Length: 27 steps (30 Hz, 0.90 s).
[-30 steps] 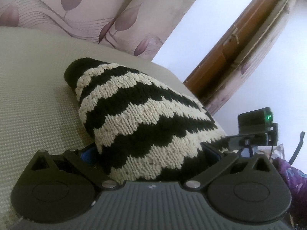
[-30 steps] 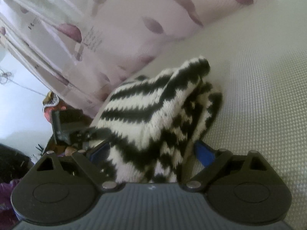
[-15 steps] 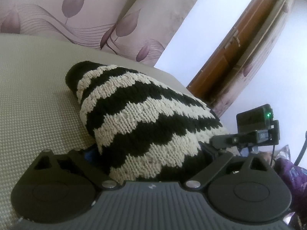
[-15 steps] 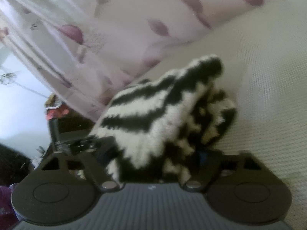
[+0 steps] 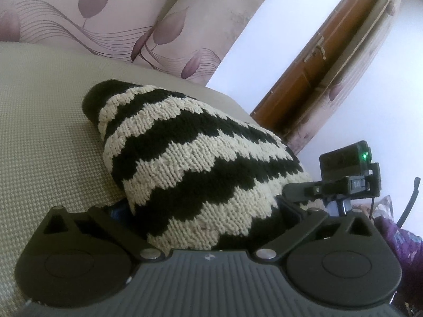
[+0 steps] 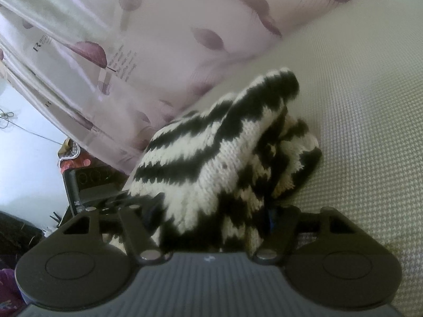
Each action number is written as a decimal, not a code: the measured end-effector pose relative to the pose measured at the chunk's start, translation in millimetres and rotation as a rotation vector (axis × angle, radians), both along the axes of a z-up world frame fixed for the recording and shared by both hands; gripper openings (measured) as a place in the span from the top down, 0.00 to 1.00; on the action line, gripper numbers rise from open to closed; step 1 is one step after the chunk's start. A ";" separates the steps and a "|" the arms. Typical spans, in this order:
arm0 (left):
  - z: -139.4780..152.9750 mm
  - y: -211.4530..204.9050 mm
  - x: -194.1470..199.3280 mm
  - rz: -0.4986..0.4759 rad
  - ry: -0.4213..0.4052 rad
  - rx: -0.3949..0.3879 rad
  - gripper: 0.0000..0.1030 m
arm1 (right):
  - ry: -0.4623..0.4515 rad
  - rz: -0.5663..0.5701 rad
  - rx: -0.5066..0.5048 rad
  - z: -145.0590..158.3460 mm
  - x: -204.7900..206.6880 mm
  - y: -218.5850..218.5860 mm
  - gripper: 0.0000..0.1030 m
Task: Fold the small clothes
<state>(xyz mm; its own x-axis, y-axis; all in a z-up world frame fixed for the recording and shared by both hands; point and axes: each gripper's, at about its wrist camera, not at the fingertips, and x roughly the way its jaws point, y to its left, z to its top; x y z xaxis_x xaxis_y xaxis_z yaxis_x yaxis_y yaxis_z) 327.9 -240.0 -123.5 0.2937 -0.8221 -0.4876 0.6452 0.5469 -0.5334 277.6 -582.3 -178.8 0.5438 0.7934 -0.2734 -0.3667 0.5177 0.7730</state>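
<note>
Left gripper nearest in the left wrist view: jaws spread wide and opening, knit garment bulging between them. Left blue pad mostly hidden under the knit, right finger against its edge; whether the pads press cannot be told. Right gripper nearest in the right wrist view: jaws narrowed in, clenched on a bunched end of the same garment, fabric pinched and rucked up between them.

Garment is black and cream zigzag-striped knit, folded over on itself, layers visible at its right side in the right wrist view. It lies on a beige woven-textured surface, far end resting on it, near ends in the jaws.

Each view shows the other gripper's body just beyond the garment, green light lit on it in the left view.

Further back: pale curtain with purple leaf print, white wall, brown wooden door. Purple cloth at the right edge, blurred.
</note>
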 end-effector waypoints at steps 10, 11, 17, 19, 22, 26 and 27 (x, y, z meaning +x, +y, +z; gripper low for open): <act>13.8 -7.0 -31.7 0.138 -0.113 0.090 0.33 | -0.061 -0.126 -0.104 13.5 -29.4 17.2 0.51; 17.8 -9.8 -38.1 0.149 -0.142 0.109 0.34 | -0.064 -0.141 -0.111 14.9 -32.6 18.7 0.51; 30.1 -13.0 -57.3 0.198 -0.183 0.153 0.37 | -0.066 -0.216 -0.075 20.8 -51.8 25.4 0.53; 35.0 -11.4 -63.9 0.206 -0.191 0.166 0.37 | -0.059 -0.236 -0.051 22.8 -58.8 27.9 0.53; 44.6 -8.5 -76.3 0.219 -0.216 0.185 0.38 | -0.063 -0.256 -0.033 29.1 -68.9 35.1 0.54; 59.8 2.1 -94.6 0.235 -0.246 0.207 0.38 | -0.069 -0.264 0.003 36.8 -83.9 46.4 0.54; 63.1 4.6 -98.3 0.239 -0.252 0.212 0.38 | -0.069 -0.264 0.013 38.8 -87.5 49.9 0.54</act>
